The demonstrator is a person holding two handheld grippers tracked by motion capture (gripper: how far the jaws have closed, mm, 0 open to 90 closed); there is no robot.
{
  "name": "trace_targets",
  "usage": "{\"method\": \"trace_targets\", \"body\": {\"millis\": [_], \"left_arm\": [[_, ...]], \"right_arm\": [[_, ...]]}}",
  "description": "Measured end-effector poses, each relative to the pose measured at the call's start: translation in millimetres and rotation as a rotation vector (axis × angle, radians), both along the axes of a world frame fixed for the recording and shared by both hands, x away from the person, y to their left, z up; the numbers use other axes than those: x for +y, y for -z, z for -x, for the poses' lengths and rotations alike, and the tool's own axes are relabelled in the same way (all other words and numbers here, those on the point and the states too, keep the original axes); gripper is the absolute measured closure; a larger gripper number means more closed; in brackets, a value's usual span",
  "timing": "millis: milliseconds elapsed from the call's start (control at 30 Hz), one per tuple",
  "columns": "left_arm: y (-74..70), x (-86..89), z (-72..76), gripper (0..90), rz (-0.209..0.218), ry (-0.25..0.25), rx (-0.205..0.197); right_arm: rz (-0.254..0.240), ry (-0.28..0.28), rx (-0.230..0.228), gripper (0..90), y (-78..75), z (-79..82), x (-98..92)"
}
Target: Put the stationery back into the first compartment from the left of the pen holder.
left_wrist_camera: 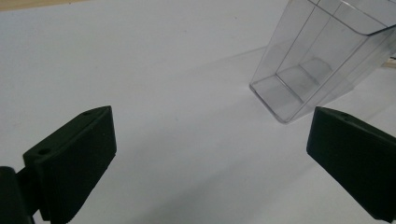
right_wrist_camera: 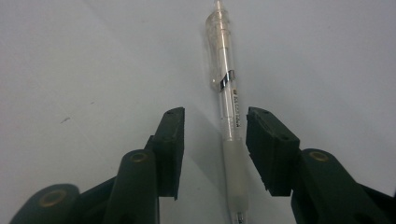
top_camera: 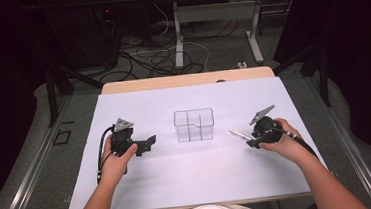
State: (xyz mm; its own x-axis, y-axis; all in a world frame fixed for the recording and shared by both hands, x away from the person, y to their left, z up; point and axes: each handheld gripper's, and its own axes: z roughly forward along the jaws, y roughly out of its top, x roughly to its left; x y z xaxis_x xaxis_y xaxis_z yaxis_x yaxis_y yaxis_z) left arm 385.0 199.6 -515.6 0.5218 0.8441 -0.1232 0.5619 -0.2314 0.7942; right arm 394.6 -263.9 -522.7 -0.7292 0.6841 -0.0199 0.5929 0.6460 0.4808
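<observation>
The right gripper (right_wrist_camera: 215,135) straddles a clear pen (right_wrist_camera: 227,112) lying flat on the white table (top_camera: 145,188), right of centre in the high view; its jaws stand narrow, not yet pinching, lined up for a pick. The left gripper (top_camera: 146,143) waits at left, jaws wide and bare. Mid-frame, the clear divided box (top_camera: 194,125) looks empty, probably where the pen goes

I see the table (top_camera: 145,188) covered by a white sheet, its wooden edge (top_camera: 186,79) exposed at the far side. Beyond that edge, a grey floor (top_camera: 220,56) carries tangled cables (top_camera: 149,57) and the white legs of a second table (top_camera: 178,35). Either side of the table is dark, with black frame struts (top_camera: 52,95) standing left of it.
</observation>
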Motion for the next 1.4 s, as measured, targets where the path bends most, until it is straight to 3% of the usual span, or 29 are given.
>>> {"method": "trace_targets", "body": {"millis": [33, 67, 100, 133, 167, 200, 267, 333, 400, 467, 500, 567, 600, 633, 667, 733, 833, 1000, 1067, 1100, 1200, 1267, 1300, 1400], "left_arm": [[0.8, 0.5, 0.7, 1.7, 0.005, -0.007, 0.001], [1.1, 2.3, 0.9, 1.7, -0.006, 0.0, 0.002], [1.8, 1.9, 1.5, 1.7, 0.011, -0.007, 0.012], [2.0, 3.5, 1.2, 1.7, -0.003, 0.001, 0.008], [2.2, 3.9, 1.1, 1.7, -0.004, 0.0, 0.007], [2.2, 4.0, 0.9, 1.8, -0.005, 0.001, 0.009], [2.8, 2.4, 0.6, 2.3, 0.014, -0.002, 0.014], [3.1, 1.2, 1.0, 2.3, 0.009, 0.003, 0.016], [3.0, 0.2, 1.6, 2.3, 0.002, 0.012, 0.011], [2.1, -0.5, 2.5, 2.3, -0.004, 0.013, 0.011], [1.9, -0.8, 3.0, 2.3, -0.004, 0.013, 0.012], [1.8, -0.9, 3.7, 2.3, -0.008, 0.01, 0.011], [1.7, -0.3, 3.7, 2.3, -0.015, 0.011, 0.01], [2.0, -0.4, 3.8, 2.5, -0.013, 0.005, 0.009], [2.3, -0.5, 4.1, 2.9, -0.012, -0.001, 0.011], [2.3, 0.8, 3.8, 3.2, -0.018, 0.004, 0.011], [2.5, 1.0, 3.5, 3.3, -0.015, 0.003, 0.011], [4.2, 0.9, 2.9, 3.8, -0.025, 0.006, 0.015], [4.4, 0.8, 2.9, 3.9, -0.027, 0.008, 0.015], [4.3, 0.8, 2.9, 4.0, -0.027, 0.009, 0.015], [4.2, 0.4, 3.1, 4.0, -0.023, 0.008, 0.014], [3.5, 1.0, 3.1, 4.0, -0.027, 0.017, 0.023], [3.5, 0.9, 3.1, 4.0, -0.028, 0.017, 0.023], [3.5, 0.6, 3.0, 4.0, -0.03, 0.017, 0.022]], "right_arm": [[0.037, -0.002, 0.039, 58.7, -3.1, -0.7, 0.6], [-0.044, 0.005, -0.03, 59.0, 5.3, -2.1, 2.8], [0.003, 0.002, 0.001, 59.1, 1.8, -3.0, 3.6], [0.211, -0.029, 0.107, 59.3, -15.5, -6.6, 3.1], [0.12, -0.008, 0.073, 59.4, -7.2, -6.2, 4.8], [0.05, 0.0, 0.005, 60.3, 0.5, -8.1, 5.5], [0.056, -0.01, 0.019, 60.8, 2.4, -12.1, 6.0], [0.073, 0.017, 0.046, 61.4, 2.2, -14.0, 7.0], [0.091, 0.009, 0.044, 62.9, 2.0, -18.2, 6.0], [0.064, 0.01, 0.073, 63.5, 3.1, -20.9, 6.4], [0.091, -0.002, 0.092, 63.9, 0.2, -22.7, 5.9], [0.095, -0.017, 0.111, 65.8, -1.5, -25.7, 4.7], [0.026, 0.004, 0.094, 66.4, 2.1, -25.0, 5.2], [0.007, 0.003, 0.106, 66.9, 2.3, -25.9, 5.0], [0.012, 0.0, 0.115, 67.2, 2.0, -26.8, 4.1], [0.103, -0.021, 0.139, 67.2, -3.0, -30.7, 1.3], [0.058, -0.021, 0.166, 67.7, -0.6, -32.8, -0.8], [0.096, -0.016, 0.177, 70.6, 1.4, -33.2, -1.5], [0.048, -0.014, 0.176, 72.1, 5.7, -33.2, -2.0], [0.1, -0.014, 0.191, 72.5, 3.0, -33.1, -2.3], [0.103, -0.025, 0.206, 74.1, 2.6, -33.4, -1.9], [0.098, -0.016, 0.19, 75.3, 4.3, -33.2, -1.3], [0.136, -0.011, 0.194, 76.2, 2.2, -33.5, -0.6], [0.12, -0.023, 0.199, 78.7, 2.3, -34.0, -0.1]]}}
